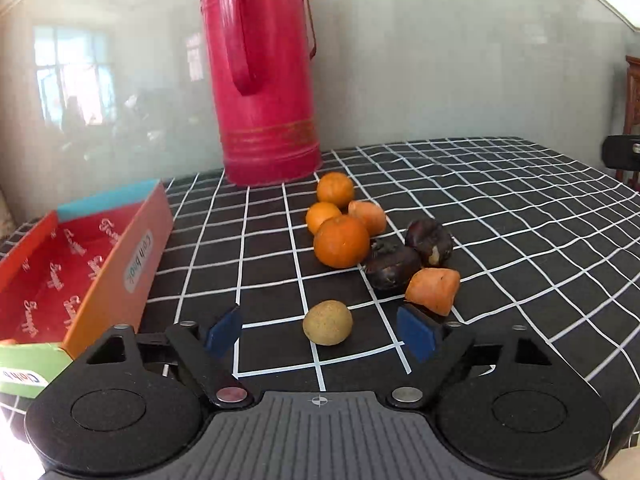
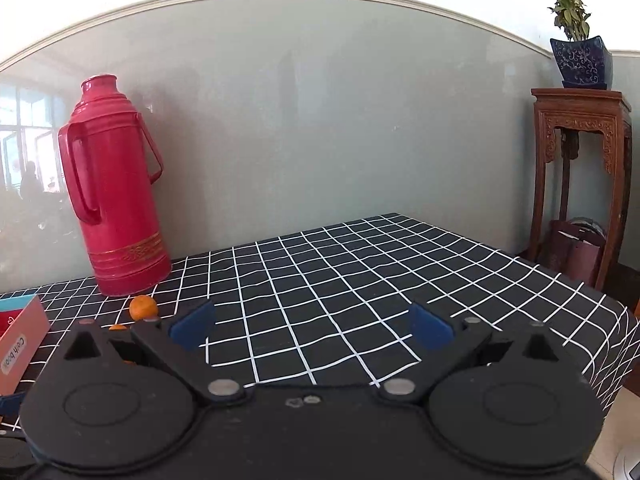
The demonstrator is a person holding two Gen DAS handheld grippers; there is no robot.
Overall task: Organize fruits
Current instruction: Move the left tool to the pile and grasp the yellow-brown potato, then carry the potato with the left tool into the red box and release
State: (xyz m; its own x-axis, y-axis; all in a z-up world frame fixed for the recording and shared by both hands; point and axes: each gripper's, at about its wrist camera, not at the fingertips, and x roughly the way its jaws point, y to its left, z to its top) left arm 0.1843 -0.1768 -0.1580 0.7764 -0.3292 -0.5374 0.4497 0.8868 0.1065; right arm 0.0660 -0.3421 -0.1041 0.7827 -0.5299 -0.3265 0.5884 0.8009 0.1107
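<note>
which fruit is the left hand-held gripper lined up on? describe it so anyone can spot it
Start at the red thermos on the checked cloth; the fruit pile sits in front of it. Nearest the left hand-held gripper, apart from the pile, lies a small brown-green round fruit, the only one neither orange nor dark purple.

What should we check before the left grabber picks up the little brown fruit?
1. Left gripper lined up: the brown fruit sits between its fingers. Ok.
2. Pads on the fruit: gaps both sides, jaws open. Not ok yet.
3. Neighbours clear: a carrot piece is close behind the right-hand pad. Cannot tell.
4. Box open, on the left. Ok.
5. Right gripper out of the way: open over bare cloth. Ok.
</note>
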